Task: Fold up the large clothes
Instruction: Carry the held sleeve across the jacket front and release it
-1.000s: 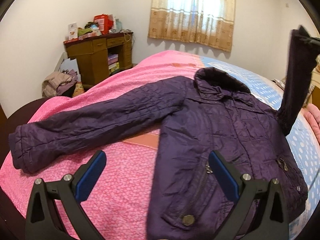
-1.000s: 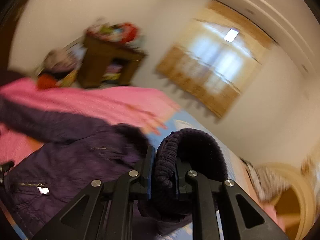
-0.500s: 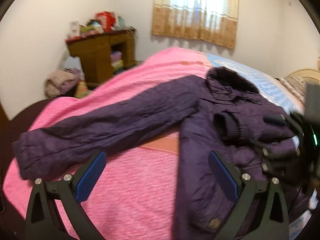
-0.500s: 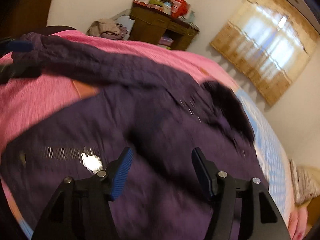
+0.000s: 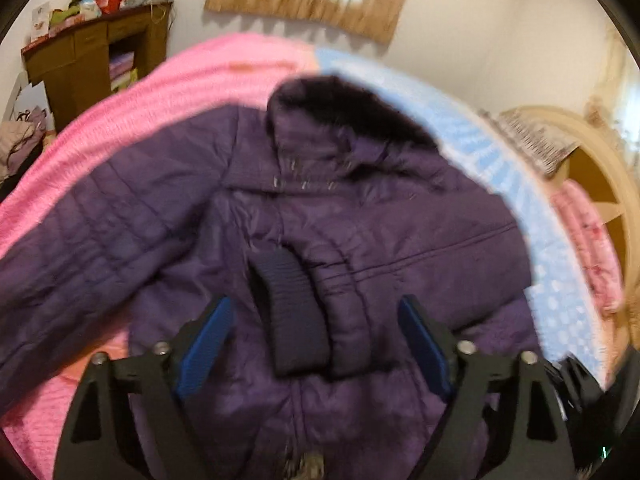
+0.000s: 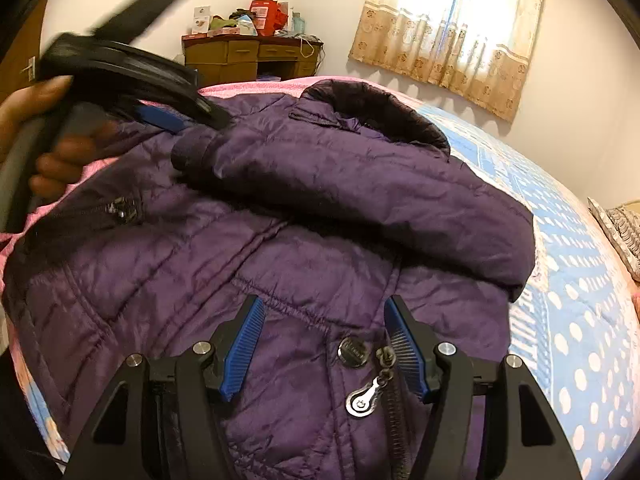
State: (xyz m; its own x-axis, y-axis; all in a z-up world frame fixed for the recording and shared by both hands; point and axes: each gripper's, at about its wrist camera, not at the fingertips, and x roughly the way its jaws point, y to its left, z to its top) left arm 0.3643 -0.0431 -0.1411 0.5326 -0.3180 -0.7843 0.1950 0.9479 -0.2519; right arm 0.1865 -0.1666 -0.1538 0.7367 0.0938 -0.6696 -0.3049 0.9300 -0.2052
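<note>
A purple quilted jacket [image 5: 360,216] lies front-up on the bed, its dark fur collar [image 5: 344,104] at the far end. One sleeve [image 6: 360,184] is folded across the chest, and the other sleeve [image 5: 88,232] stretches out to the left. My left gripper [image 5: 316,344] hovers over the folded sleeve's ribbed cuff [image 5: 288,312]; its jaws are closing, with the cuff between them and the pads clear of it. In the right wrist view a hand [image 6: 52,148] holds that gripper by the cuff [image 6: 188,150]. My right gripper [image 6: 324,344] stands open over the lower front, near the zipper pull [image 6: 368,394].
The bed carries a pink blanket [image 5: 120,112] on the left and a blue dotted sheet [image 6: 580,320] on the right. A cluttered wooden desk [image 6: 248,56] and a curtained window [image 6: 448,28] stand at the far wall. A beige headboard [image 5: 592,168] is on the right.
The right gripper let go of the raised cuff, and the sleeve now lies across the jacket. It sank toward the lower front. The left gripper swung right over the cuff and its jaws narrowed.
</note>
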